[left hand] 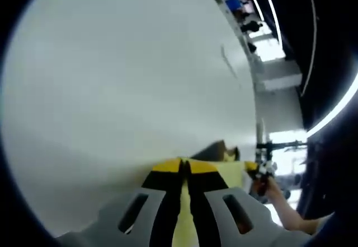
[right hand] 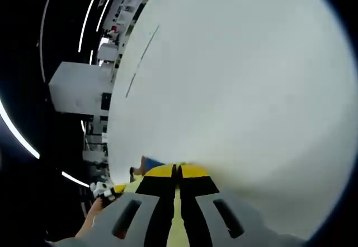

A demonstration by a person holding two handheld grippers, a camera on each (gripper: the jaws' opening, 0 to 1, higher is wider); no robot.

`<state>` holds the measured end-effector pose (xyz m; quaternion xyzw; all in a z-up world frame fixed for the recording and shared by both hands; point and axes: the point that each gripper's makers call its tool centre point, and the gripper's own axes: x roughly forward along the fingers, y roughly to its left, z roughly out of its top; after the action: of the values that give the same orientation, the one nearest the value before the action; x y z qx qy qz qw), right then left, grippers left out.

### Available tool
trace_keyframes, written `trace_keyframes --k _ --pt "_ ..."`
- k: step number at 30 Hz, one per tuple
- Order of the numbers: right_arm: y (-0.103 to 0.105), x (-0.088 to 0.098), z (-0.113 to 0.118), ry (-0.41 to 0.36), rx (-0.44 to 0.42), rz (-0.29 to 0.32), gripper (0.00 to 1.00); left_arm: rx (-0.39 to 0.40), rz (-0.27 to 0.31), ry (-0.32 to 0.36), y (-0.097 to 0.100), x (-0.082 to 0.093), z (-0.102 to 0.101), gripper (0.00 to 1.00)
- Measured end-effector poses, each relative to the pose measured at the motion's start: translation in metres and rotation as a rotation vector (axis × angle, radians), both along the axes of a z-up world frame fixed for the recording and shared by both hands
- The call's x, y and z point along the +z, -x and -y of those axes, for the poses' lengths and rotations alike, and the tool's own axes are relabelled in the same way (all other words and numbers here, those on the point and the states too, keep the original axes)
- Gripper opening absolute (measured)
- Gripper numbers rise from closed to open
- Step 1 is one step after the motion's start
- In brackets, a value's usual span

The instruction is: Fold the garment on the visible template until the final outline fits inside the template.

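White surface (left hand: pixel 123 79) spreads wide. Both claws, left claw (left hand: pixel 184 168) and right claw (right hand: pixel 177 174), seem clamped on the yellow garment (left hand: pixel 224 171), held near them; lift both evenly, keeping the edge taut.

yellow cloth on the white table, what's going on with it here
A person is working a yellow garment on a white table with two hand-held grippers. The left gripper has its jaws pressed together on an edge of the cloth, and the right gripper is clamped on the cloth the same way. A thin line marked on the table shows farther off. How far the folding has got can't be told from here.
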<state>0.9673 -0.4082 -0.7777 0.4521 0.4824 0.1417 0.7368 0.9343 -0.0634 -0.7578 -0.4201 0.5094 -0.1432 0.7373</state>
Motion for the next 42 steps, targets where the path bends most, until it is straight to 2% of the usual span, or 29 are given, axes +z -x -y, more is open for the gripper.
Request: trace_keyframes --k 7,11,12,13,14,18,20,23,27,32,34,36,37,38,39,40,42 --pt "-0.004 0.005 -0.001 -0.051 -0.045 0.006 0.04 0.043 -0.005 0.051 0.0 0.008 0.006 0.0" --pt "-0.011 0.012 0.0 -0.104 -0.109 0.009 0.07 0.061 -0.005 0.071 -0.001 0.013 0.007 0.01" --pt "-0.013 0.015 0.0 -0.128 -0.132 0.005 0.09 0.09 0.003 0.072 -0.006 0.013 0.003 0.01" --pt "-0.015 0.018 -0.001 -0.171 -0.165 -0.011 0.11 0.145 -0.012 0.106 -0.01 0.016 0.001 0.01" --pt "-0.017 0.018 0.0 -0.189 -0.183 -0.022 0.12 0.168 -0.022 0.14 -0.011 0.019 0.001 0.02" --pt "-0.024 0.016 0.005 -0.188 -0.209 -0.01 0.13 0.255 0.011 0.197 -0.027 0.024 -0.007 0.0" --pt "-0.028 0.017 0.008 -0.2 -0.232 -0.009 0.13 0.264 0.021 0.18 -0.034 0.021 -0.017 0.0" --pt "-0.032 0.021 0.007 -0.2 -0.232 0.003 0.12 0.264 0.029 0.173 -0.038 0.021 -0.02 0.0" --pt "-0.031 0.026 0.005 -0.193 -0.223 0.018 0.12 0.227 0.044 0.16 -0.033 0.023 -0.017 0.0" --pt "-0.031 0.019 0.011 -0.163 -0.21 0.027 0.11 0.189 0.061 0.147 -0.02 0.026 -0.008 0.05" --pt "-0.031 0.02 0.012 -0.146 -0.204 0.04 0.11 0.139 0.106 0.106 -0.017 0.026 -0.008 0.09" --pt "-0.037 0.025 0.017 -0.074 -0.177 0.14 0.11 0.045 0.221 0.01 -0.019 0.028 -0.011 0.16" --pt "-0.04 0.029 0.02 -0.01 -0.139 0.218 0.12 0.004 0.274 -0.042 -0.019 0.029 -0.012 0.2" --pt "-0.04 0.033 0.022 0.034 -0.111 0.267 0.13 -0.051 0.35 -0.12 -0.017 0.034 -0.009 0.25" --pt "-0.04 0.039 0.023 0.103 -0.06 0.35 0.14 -0.089 0.412 -0.177 -0.019 0.036 -0.013 0.32" --pt "-0.04 0.044 0.023 0.15 -0.025 0.399 0.15 -0.131 0.485 -0.247 -0.022 0.037 -0.02 0.37" --pt "-0.039 0.05 0.024 0.224 0.027 0.471 0.16 -0.214 0.546 -0.304 -0.017 0.037 -0.021 0.44"
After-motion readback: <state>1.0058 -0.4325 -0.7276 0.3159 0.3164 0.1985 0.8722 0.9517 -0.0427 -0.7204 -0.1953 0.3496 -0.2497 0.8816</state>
